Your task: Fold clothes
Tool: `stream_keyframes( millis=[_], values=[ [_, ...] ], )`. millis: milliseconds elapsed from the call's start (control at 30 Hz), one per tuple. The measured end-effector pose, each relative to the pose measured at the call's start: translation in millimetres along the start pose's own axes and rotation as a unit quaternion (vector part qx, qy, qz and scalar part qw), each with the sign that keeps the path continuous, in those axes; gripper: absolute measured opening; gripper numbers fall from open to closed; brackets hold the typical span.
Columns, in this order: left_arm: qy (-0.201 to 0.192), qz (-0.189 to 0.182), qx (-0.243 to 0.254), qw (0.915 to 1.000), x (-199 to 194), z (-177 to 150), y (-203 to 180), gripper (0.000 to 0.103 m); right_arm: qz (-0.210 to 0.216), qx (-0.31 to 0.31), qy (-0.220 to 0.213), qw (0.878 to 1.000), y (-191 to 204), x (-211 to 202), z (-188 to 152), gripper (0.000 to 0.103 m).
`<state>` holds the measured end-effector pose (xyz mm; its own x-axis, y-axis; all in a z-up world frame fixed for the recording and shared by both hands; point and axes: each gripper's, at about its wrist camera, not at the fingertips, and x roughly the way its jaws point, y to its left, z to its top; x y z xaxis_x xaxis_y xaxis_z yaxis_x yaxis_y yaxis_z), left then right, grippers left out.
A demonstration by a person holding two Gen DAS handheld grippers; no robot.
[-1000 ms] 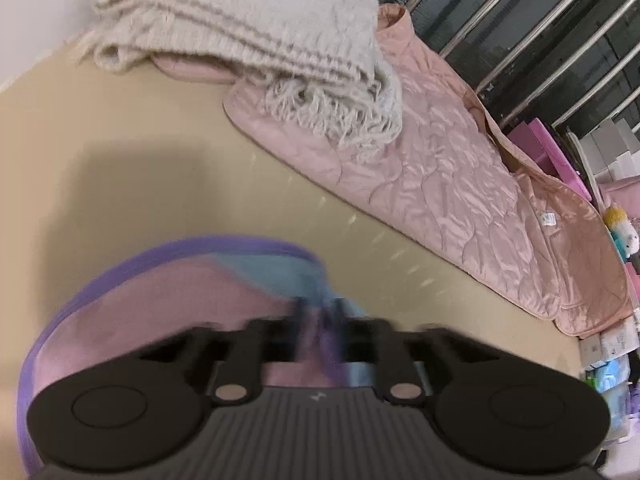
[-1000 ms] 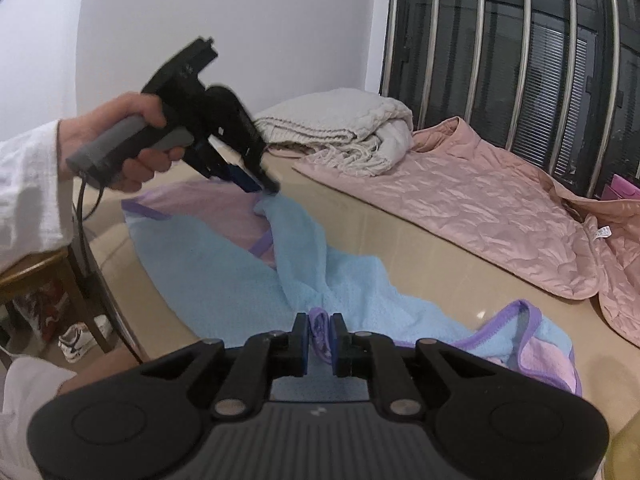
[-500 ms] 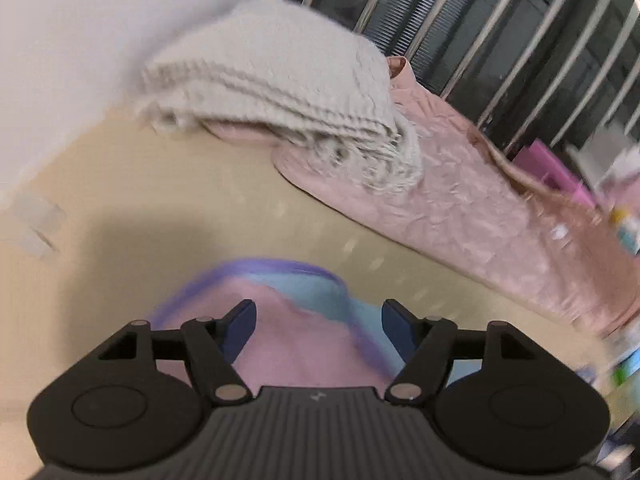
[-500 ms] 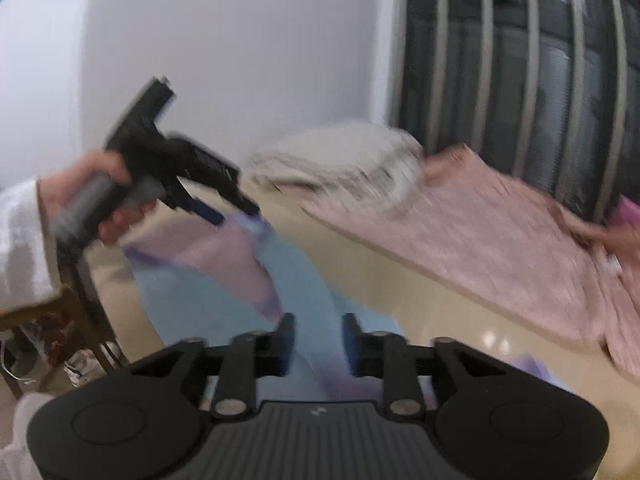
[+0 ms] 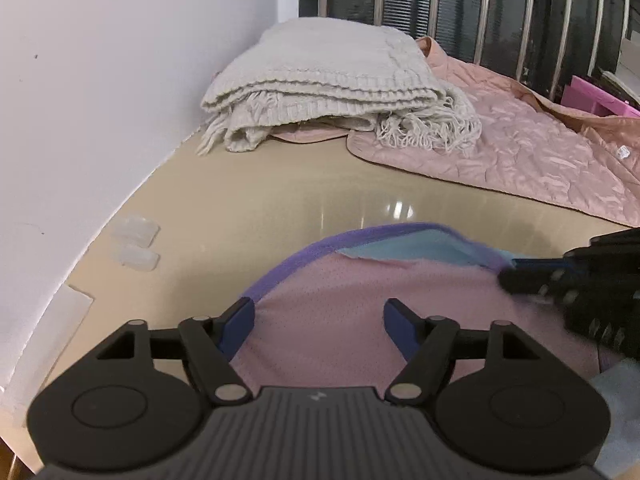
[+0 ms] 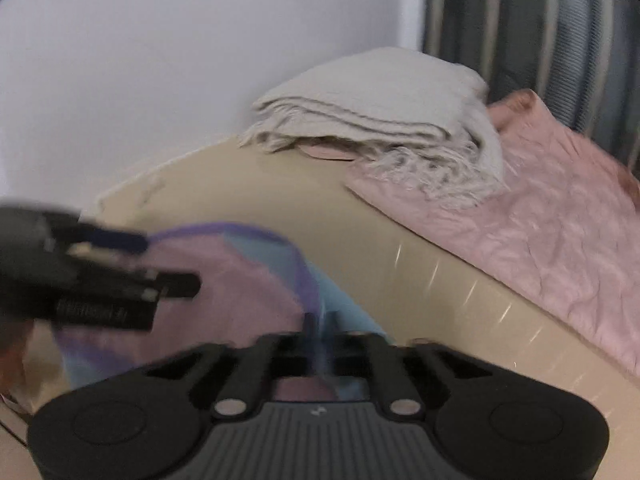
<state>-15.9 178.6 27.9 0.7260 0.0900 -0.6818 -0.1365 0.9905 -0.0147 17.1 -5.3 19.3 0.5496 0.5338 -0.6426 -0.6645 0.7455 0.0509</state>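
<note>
The left gripper [image 5: 318, 322], which was pinching the garment's purple-edged hem a second ago, is now hovering with its blue-padded jaws spread wide over the pink-and-blue garment [image 5: 360, 320], holding nothing. The right gripper [image 6: 320, 324], parted half a second ago, is now closing its jaws tight on a fold of the blue cloth (that view is blurred). The garment is lying on the beige table [image 5: 280, 200], pink side up. A folded cream knit blanket [image 5: 332, 76] is resting on a pink quilted jacket [image 5: 532, 152] beyond it.
</note>
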Motion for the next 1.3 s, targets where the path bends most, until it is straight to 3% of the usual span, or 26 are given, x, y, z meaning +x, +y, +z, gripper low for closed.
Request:
stream_keyframes(
  millis=[100,167,267,400,467,533,633,733,833,900,1000,1067,1133,1167,1200,1233,1300],
  values=[
    [0.006,-0.009,-0.014,0.9998,0,2,4,0.080,0.011,0.000,-0.051,0.999,1,-28,1,0.002],
    [0.009,-0.016,-0.023,0.9996,-1,3,7,0.080,0.020,-0.025,-0.062,0.998,10,-43,1,0.002],
    [0.015,-0.025,-0.037,0.9989,-1,6,11,0.080,0.043,-0.073,-0.039,0.996,31,-50,-10,0.002],
    [0.011,-0.079,-0.132,0.9880,-24,11,37,0.080,0.034,-0.098,-0.005,0.995,47,-29,-25,0.004],
    [0.001,-0.103,-0.153,0.9829,-31,14,34,0.080,0.044,-0.091,-0.002,0.995,50,-27,-28,0.009],
    [-0.010,-0.123,-0.156,0.9801,-33,17,25,0.080,0.058,-0.092,-0.013,0.994,52,-33,-29,0.037],
    [-0.003,-0.115,-0.093,0.9891,-17,17,-8,0.080,0.065,-0.085,-0.040,0.993,49,-58,-35,0.043],
    [0.019,-0.123,-0.088,0.9884,-8,14,-19,0.079,0.030,-0.079,-0.056,0.995,26,-104,-54,0.043],
    [0.011,-0.138,-0.077,0.9873,-17,10,-26,0.080,-0.061,-0.063,-0.051,0.995,-15,-154,-72,0.043],
    [0.010,-0.137,-0.039,0.9898,-17,8,-42,0.080,-0.152,-0.048,-0.034,0.987,-50,-174,-77,0.043],
    [0.018,-0.120,0.007,0.9926,-11,-1,-64,0.080,-0.261,-0.022,0.028,0.965,-101,-168,-75,0.043],
    [0.015,-0.105,0.030,0.9939,-9,-8,-74,0.080,-0.282,-0.008,0.049,0.958,-121,-158,-74,0.043],
    [0.012,-0.095,0.040,0.9946,-8,-10,-77,0.080,-0.262,0.010,0.064,0.963,-133,-146,-73,0.038],
    [0.012,-0.088,0.044,0.9951,-7,-10,-77,0.080,-0.254,0.015,0.075,0.964,-136,-139,-75,0.031],
    [0.013,-0.080,0.048,0.9955,-7,-10,-78,0.080,-0.255,0.013,0.084,0.963,-135,-134,-79,0.002],
    [0.013,-0.072,0.053,0.9959,-7,-10,-79,0.080,-0.258,0.010,0.087,0.962,-134,-131,-82,0.004],
    [0.015,-0.066,0.055,0.9962,-8,-12,-77,0.080,-0.276,0.009,0.047,0.960,-124,-147,-88,0.003]
  ],
)
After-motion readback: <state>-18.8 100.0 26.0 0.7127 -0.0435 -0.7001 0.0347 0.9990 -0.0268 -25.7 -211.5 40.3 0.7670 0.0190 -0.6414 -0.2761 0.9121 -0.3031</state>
